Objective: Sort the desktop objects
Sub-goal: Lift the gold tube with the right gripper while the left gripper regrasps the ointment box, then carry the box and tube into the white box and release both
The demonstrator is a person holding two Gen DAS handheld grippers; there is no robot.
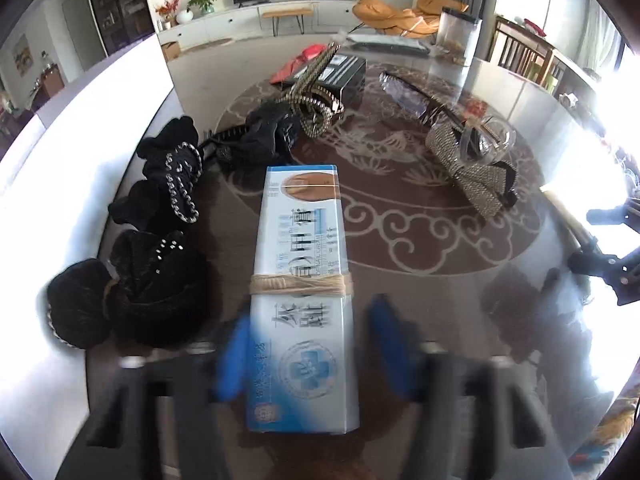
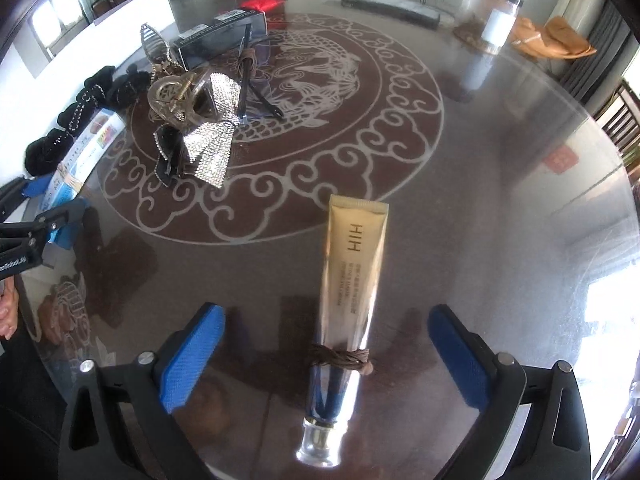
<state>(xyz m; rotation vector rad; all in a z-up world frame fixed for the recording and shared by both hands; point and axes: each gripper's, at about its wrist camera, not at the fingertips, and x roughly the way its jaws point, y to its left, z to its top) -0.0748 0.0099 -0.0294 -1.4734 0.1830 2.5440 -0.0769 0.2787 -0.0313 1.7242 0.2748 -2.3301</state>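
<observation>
A blue-and-white medicine box (image 1: pixel 302 292) with a tan band around it lies on the glass table between the blurred blue fingers of my left gripper (image 1: pixel 308 354), which stand open on either side of it. The box also shows in the right wrist view (image 2: pixel 86 148). A gold cream tube (image 2: pixel 346 304) with a brown hair tie around it lies on the table between the pads of my right gripper (image 2: pixel 324 354), which is wide open and not touching it. The right gripper also shows in the left wrist view (image 1: pixel 604 240).
Black hair scrunchies (image 1: pixel 160 248) lie left of the box. A sequin bow (image 2: pixel 208 136), glasses (image 2: pixel 248 76), a dark box (image 2: pixel 222 38), a metallic clip (image 1: pixel 314 96) and a clear canister (image 1: pixel 458 34) lie farther back. The table edge (image 2: pixel 600 184) curves at right.
</observation>
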